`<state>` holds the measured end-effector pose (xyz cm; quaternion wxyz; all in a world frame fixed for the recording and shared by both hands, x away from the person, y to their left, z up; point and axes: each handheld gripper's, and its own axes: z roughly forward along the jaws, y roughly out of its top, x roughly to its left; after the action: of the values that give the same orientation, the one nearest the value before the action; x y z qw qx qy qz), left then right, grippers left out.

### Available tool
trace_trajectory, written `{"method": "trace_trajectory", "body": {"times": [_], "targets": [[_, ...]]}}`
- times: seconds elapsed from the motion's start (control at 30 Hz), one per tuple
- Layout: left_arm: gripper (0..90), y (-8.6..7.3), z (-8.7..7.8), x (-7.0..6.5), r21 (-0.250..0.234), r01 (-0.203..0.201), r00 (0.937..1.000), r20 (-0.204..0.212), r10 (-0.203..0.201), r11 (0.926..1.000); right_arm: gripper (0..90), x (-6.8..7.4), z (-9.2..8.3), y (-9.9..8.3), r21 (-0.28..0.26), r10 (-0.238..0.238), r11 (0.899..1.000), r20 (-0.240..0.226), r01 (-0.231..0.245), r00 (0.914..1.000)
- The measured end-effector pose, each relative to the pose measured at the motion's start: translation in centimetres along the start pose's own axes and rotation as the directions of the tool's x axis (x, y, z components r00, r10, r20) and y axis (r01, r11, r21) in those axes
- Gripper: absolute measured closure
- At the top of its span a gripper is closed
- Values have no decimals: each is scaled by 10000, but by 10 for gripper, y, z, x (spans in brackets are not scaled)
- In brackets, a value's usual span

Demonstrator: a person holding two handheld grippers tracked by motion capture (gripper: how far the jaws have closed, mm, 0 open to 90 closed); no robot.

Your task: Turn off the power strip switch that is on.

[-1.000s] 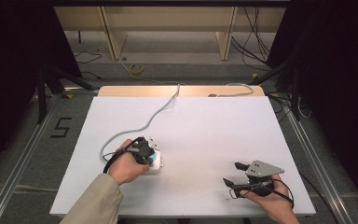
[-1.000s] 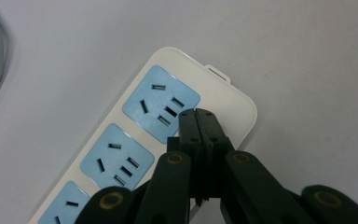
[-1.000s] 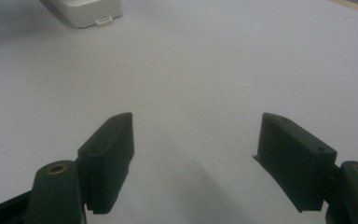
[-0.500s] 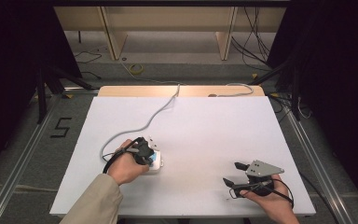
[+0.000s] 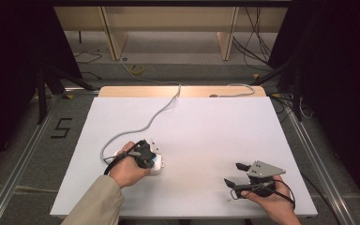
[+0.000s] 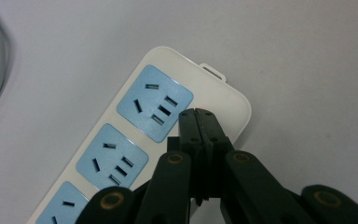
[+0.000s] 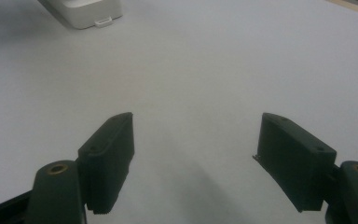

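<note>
High view showed the left gripper [image 5: 151, 158] clenched tight over a white power strip [image 6: 168, 121], right gripper [image 5: 236, 174] released, near the table's [image 5: 206, 126] right edge.

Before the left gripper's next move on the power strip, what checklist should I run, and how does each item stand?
1. Left gripper fingers shut together over the power strip: ok.
2. Tips touching the strip's top: cannot tell.
3. Outlets free of plugs: ok.
4. Right gripper open, nothing between its fingers: ok.
5. Right gripper apart from the strip, over the bare table: ok.
6. Grey cable lies away from both grippers: ok.
</note>
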<state>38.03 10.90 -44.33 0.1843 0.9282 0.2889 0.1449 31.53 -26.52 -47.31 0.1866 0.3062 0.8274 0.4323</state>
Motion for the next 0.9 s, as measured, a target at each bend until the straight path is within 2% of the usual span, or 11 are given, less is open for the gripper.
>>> {"method": "trace_trajectory", "body": {"times": [0.27,0.33,0.47,0.9], "targets": [[898,0,0,1,-22,0,10000,-4,0,10000,282,0,-1,0,-19,1,10000,13,-1,10000],[898,-1,0,2,-112,147,9999,85,-146,9998,282,-1,-1,0,2,24,10000,15,-24,10000],[898,-1,-1,1,-94,-13,10000,-7,13,10000,283,-1,-1,-1,-11,12,10000,-4,-12,10000],[897,-3,-1,3,-258,55,9998,172,-51,9997,283,-1,-1,-1,-19,1,10000,-34,-1,10000]]}}
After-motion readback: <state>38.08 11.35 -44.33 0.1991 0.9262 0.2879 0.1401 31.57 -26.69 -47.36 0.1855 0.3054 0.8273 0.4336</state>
